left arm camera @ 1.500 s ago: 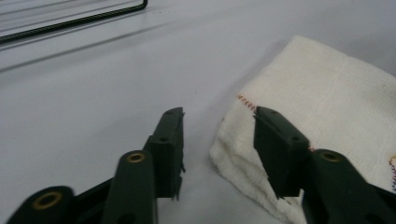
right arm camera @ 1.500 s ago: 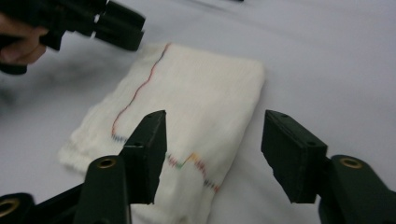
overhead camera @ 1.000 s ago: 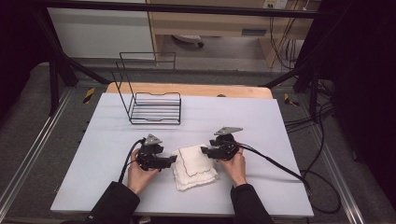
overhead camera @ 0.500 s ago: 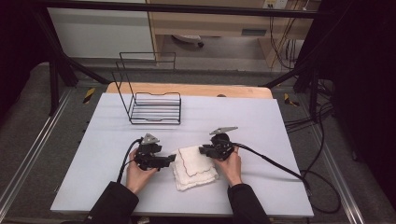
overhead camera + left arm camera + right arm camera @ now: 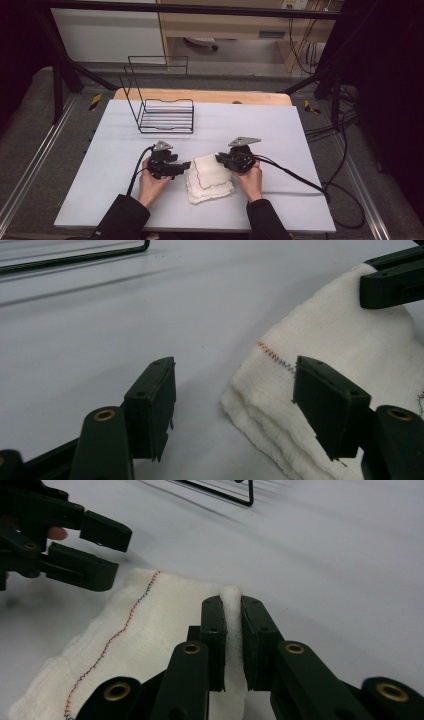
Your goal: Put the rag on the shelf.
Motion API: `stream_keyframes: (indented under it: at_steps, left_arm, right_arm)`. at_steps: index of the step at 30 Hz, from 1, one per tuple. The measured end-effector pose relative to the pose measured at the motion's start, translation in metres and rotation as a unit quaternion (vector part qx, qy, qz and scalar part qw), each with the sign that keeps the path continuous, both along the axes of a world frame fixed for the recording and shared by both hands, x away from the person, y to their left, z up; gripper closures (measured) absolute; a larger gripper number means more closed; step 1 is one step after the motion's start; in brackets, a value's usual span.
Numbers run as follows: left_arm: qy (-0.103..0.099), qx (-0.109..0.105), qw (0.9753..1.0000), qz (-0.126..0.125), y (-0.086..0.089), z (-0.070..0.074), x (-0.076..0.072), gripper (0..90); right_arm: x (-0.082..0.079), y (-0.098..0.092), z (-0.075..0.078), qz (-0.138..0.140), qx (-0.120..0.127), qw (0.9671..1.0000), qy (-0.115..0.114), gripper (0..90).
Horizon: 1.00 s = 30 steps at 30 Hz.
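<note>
The folded white woven cloth with a stitched coloured hem (image 5: pixel 210 177) lies flat on the pale grey table top (image 5: pixel 280 130), near the person's edge and between the two hands. It looks light, soft and limp: several layers are stacked, their edges loose and slightly uneven, so it should bend and sag wherever it is lifted and the layers may slide apart if only the top one is caught. The weave looks coarse enough to give the jaws good grip, and nothing about it seems fragile. A corner or a folded edge, taken through all layers, looks like the best place to hold it.

The right gripper (image 5: pixel 232 615) has its jaws closed on a raised pinch of the cloth at its far right corner, with a white ridge squeezed up between them. The left gripper (image 5: pixel 232 400) has its jaws spread wide at the cloth's left edge, one over bare table and the other just above the fabric near the red and black stitching, gripping nothing. Taking that left corner would probably let both hands lift or unfold the cloth evenly.

Farther back on the table, well apart from the cloth, stands a black wire rack (image 5: pixel 165 112).
</note>
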<state>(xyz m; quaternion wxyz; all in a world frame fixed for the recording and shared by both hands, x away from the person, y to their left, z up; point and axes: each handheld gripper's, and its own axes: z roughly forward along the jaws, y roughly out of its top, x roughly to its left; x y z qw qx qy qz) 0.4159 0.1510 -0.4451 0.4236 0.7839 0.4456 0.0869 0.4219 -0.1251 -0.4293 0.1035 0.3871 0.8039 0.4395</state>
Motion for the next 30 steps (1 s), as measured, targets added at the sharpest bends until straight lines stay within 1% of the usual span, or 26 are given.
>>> stream_keyframes:
  at_steps: [1,3,6,7,8,10,12,13,14,15,16,17,18,20,22,26,28,30]
  left_arm:
    - [0.001,0.000,1.0000,0.001,-0.002,-0.001,0.001,35.1]
    - [0.008,-0.002,1.0000,0.002,-0.005,-0.002,0.004,38.4]
    - [0.014,0.003,0.9999,0.004,-0.009,-0.004,0.006,44.0]
    - [0.015,0.007,0.9999,0.003,-0.010,-0.006,0.007,45.1]
    - [0.017,0.010,0.9998,0.002,-0.011,-0.007,0.007,46.9]
    - [0.015,0.012,0.9998,0.001,-0.012,-0.008,0.007,50.0]
    - [0.022,0.006,0.9997,-0.003,-0.012,-0.008,0.007,56.3]
    - [0.021,0.008,0.9997,-0.004,-0.012,-0.008,0.007,57.2]
    - [0.026,0.004,0.9996,-0.007,-0.013,-0.008,0.007,59.7]
    - [0.033,-0.002,0.9994,-0.010,-0.013,-0.008,0.007,64.2]
    - [0.033,-0.001,0.9994,-0.007,-0.014,-0.008,0.006,67.3]
    - [0.032,-0.001,0.9995,-0.008,-0.015,-0.008,0.005,68.2]
    - [0.031,0.000,0.9995,-0.007,-0.016,-0.008,0.005,71.6]
    - [0.029,0.005,0.9996,-0.003,-0.016,-0.007,0.003,75.1]
    - [0.028,0.007,0.9996,-0.001,-0.016,-0.005,0.002,81.0]
    - [0.016,0.004,0.9999,-0.001,-0.015,-0.002,-0.001,83.1]
    - [0.009,-0.004,1.0000,0.000,-0.014,0.001,-0.002,83.5]
    - [0.000,-0.010,1.0000,-0.002,-0.013,0.004,-0.004,83.7]
  right_arm:
    - [-0.001,0.000,0.000,0.001,0.000,1.0000,-0.005,81.7]
    - [-0.003,0.000,0.001,0.001,0.001,1.0000,-0.006,81.7]
    - [-0.004,0.000,0.001,0.000,0.000,1.0000,-0.009,81.7]
    - [-0.005,0.000,0.001,-0.001,-0.001,1.0000,-0.008,81.6]
    - [-0.005,0.000,0.001,0.000,-0.002,0.9999,-0.011,81.7]
    - [-0.005,0.000,0.002,0.001,-0.002,0.9999,-0.011,81.6]
    - [-0.006,0.000,0.002,0.002,-0.004,0.9999,-0.013,81.7]
    - [-0.007,0.000,0.002,0.003,-0.004,0.9999,-0.011,81.7]
    - [-0.007,0.000,0.002,0.002,-0.003,0.9999,-0.011,81.6]
    - [-0.007,0.000,0.002,0.003,-0.005,0.9999,-0.014,81.7]
    - [-0.007,0.000,0.002,0.004,-0.006,0.9999,-0.014,81.6]
    - [-0.008,0.000,0.002,0.003,-0.007,0.9999,-0.012,81.6]
    - [-0.008,0.000,0.001,0.003,-0.007,0.9999,-0.013,81.6]
    - [-0.009,0.000,0.001,0.003,-0.009,0.9998,-0.016,81.6]
    - [-0.009,0.000,0.001,0.002,-0.007,0.9998,-0.016,81.6]
    - [-0.011,0.000,0.003,0.003,-0.006,0.9998,-0.020,81.6]
    - [-0.013,-0.001,0.004,0.001,-0.005,0.9998,-0.020,81.6]
    - [-0.014,-0.002,0.006,0.000,-0.003,0.9997,-0.025,81.6]
